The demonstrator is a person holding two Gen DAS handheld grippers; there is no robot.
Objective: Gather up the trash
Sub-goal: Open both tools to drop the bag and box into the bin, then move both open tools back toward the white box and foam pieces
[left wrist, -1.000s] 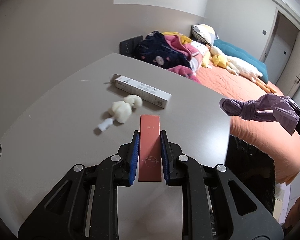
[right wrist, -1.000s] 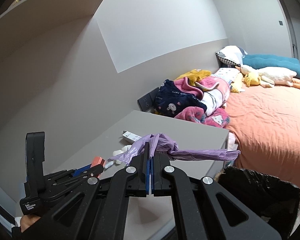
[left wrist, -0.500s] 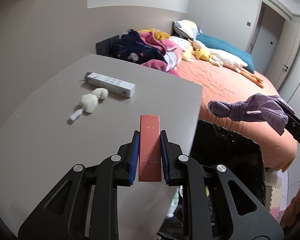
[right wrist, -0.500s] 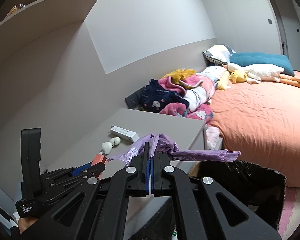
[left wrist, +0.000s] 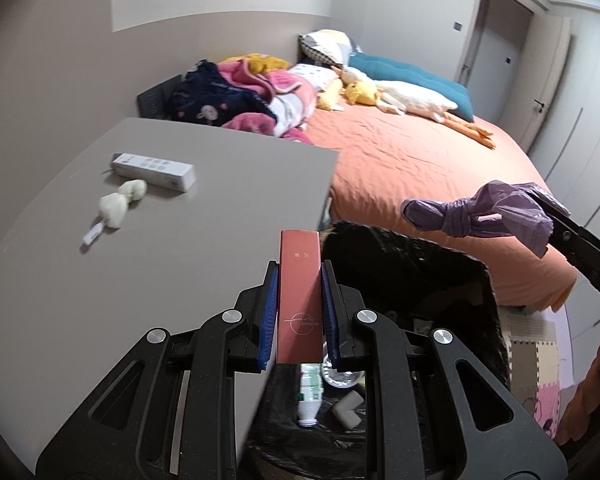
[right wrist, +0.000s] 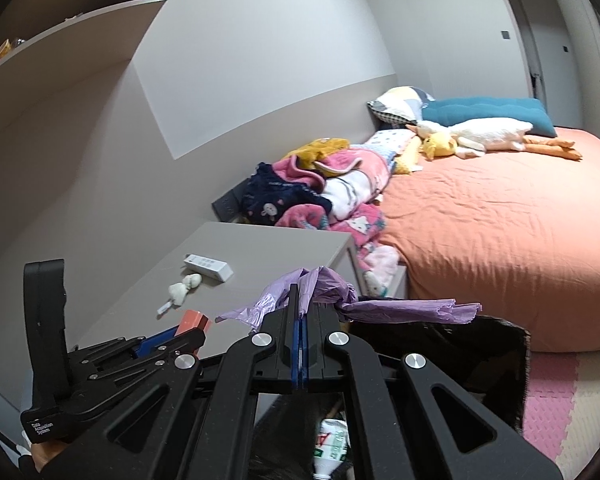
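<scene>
Red flat cardboard box (left wrist: 301, 295) sits clenched between the blue pads of the left gripper (left wrist: 300, 304), held at the corner of the grey table (left wrist: 148, 248), above the near rim of the black-lined trash bin (left wrist: 412, 264). Knotted purple plastic bag (right wrist: 324, 292) is pinched tight in the right gripper (right wrist: 299, 320), hanging over that bin (right wrist: 496, 364), which holds a plastic bottle (left wrist: 310, 396). On the table lie a white rectangular box (left wrist: 153, 166) and crumpled white tissue (left wrist: 118, 204) just beside it
</scene>
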